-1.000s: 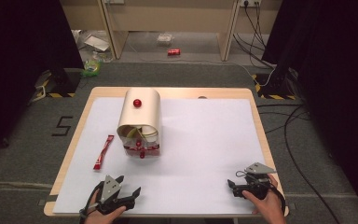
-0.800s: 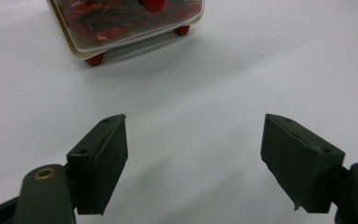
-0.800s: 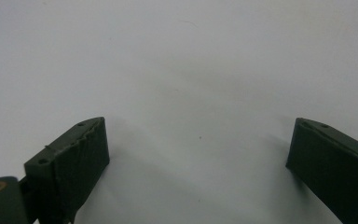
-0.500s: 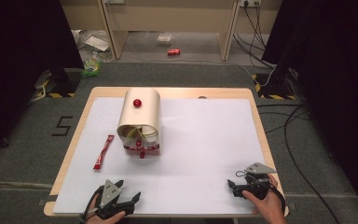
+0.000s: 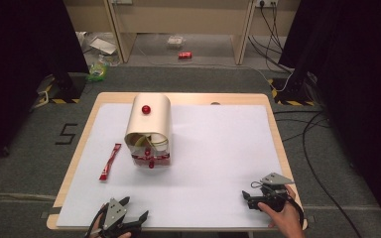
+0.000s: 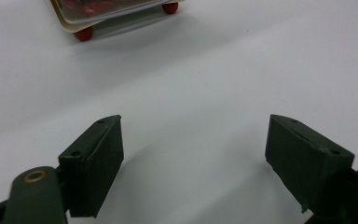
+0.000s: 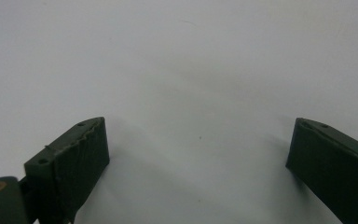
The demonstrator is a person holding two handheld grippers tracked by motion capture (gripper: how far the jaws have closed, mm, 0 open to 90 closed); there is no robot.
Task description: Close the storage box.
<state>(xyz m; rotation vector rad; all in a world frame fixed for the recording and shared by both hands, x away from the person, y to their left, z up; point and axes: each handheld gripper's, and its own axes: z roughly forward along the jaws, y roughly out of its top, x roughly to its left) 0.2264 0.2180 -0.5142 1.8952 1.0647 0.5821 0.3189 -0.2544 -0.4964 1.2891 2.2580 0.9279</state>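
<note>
Both grippers sit low at the near edge of the worktop [image 5: 178, 99], which is covered by a white sheet [image 5: 213, 148]. Left gripper [image 5: 131, 210] at the near-left corner, held in the person's left hand [image 5: 110, 229]; jaws spread wide, nothing between them, only bare white sheet in the gap in the left gripper view [image 6: 193, 154]. Right gripper [image 5: 246, 200] at the near-right corner, grey three-cornered plate on top, held in the right hand [image 5: 283, 218]; jaws likewise spread wide and empty, with plain white surface between them in the right gripper view [image 7: 198, 158]. The two grippers are well apart from each other. Nearest item to the left gripper: a cream-coloured bread-bin-shaped box [image 5: 150, 129] with a curved lid and a red knob [image 5: 146, 109] on top, standing left of centre on the sheet, its open front turned toward the person. Contents at the opening are red and yellowish; cannot tell what they are. In the left gripper view the box's lower edge and two small red feet [image 6: 84, 32] appear at the top, well ahead of the jaws and not touching them. A red strip-like packet [image 5: 110, 161] lies flat on the sheet just left of the box, apart from it. A red can [image 5: 184, 55] lies on the floor beyond the worktop.
</note>
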